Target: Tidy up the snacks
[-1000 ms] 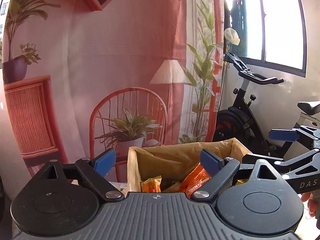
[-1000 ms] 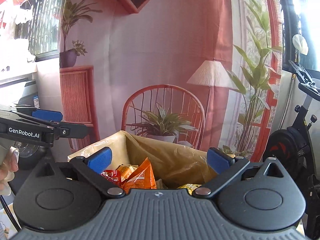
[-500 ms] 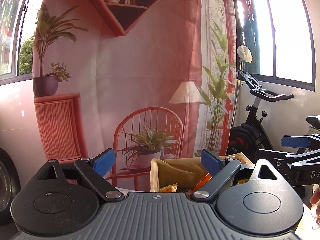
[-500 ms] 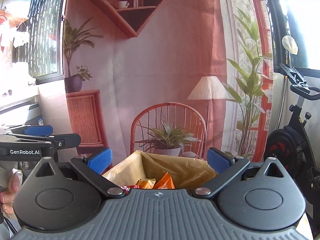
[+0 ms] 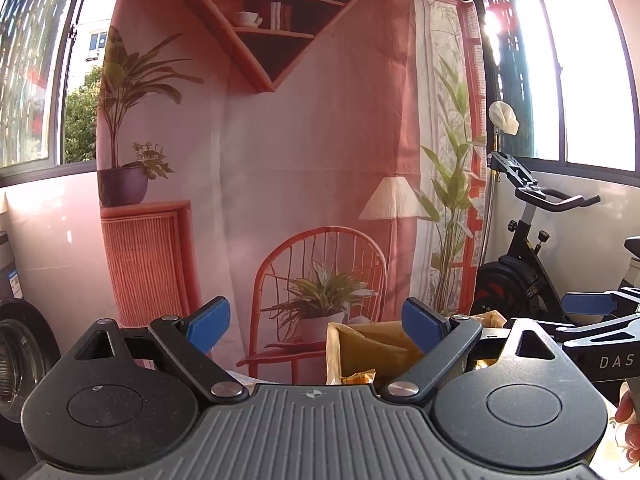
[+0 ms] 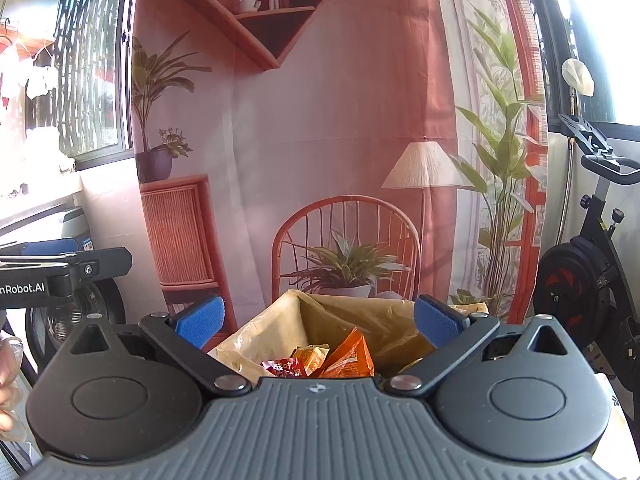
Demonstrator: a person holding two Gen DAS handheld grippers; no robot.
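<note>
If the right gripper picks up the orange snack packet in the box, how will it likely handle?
The orange snack packet looks like thin crinkled film, so probably light and floppy, deforming when pinched. Its glossy surface may slip between the fingers. It leans on other packets in the lined box, so pushing it would likely shift them too.

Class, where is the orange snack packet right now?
In the right wrist view, the orange snack packet stands inside the lined box, right of the red packet.

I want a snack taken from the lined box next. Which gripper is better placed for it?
Probably the right gripper: it is open, and the lined box with its orange packet sits straight between its fingers. The left gripper, also open, has the box off towards its right finger.
</note>
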